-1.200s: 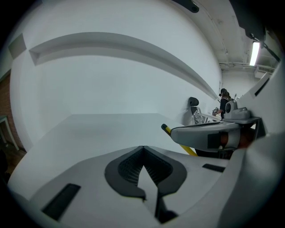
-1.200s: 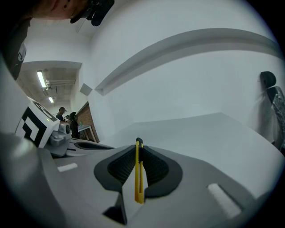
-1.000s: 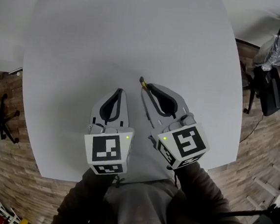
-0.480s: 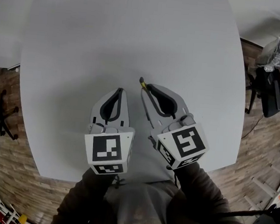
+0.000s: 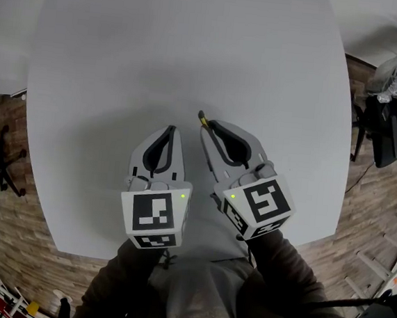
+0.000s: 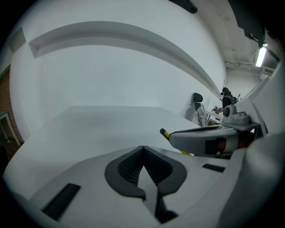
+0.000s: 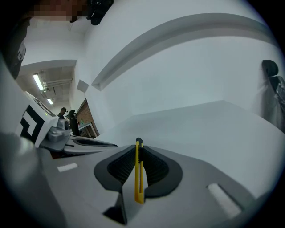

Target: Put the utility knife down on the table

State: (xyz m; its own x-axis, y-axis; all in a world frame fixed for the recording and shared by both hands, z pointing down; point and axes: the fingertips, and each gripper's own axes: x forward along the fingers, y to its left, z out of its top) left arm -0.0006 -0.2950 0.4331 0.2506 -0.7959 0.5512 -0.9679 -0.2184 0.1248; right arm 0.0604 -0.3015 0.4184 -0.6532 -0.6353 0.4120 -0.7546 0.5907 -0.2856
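The right gripper (image 7: 139, 150) clamps the yellow utility knife (image 7: 139, 174) edge-on over the near part of the table (image 5: 196, 43), seemingly ready to lower it. The left gripper (image 6: 143, 150), closed on nothing, hovers over the table alongside, leaving room.

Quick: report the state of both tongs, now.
Left tongs: shut, empty.
Right tongs: shut on the utility knife.
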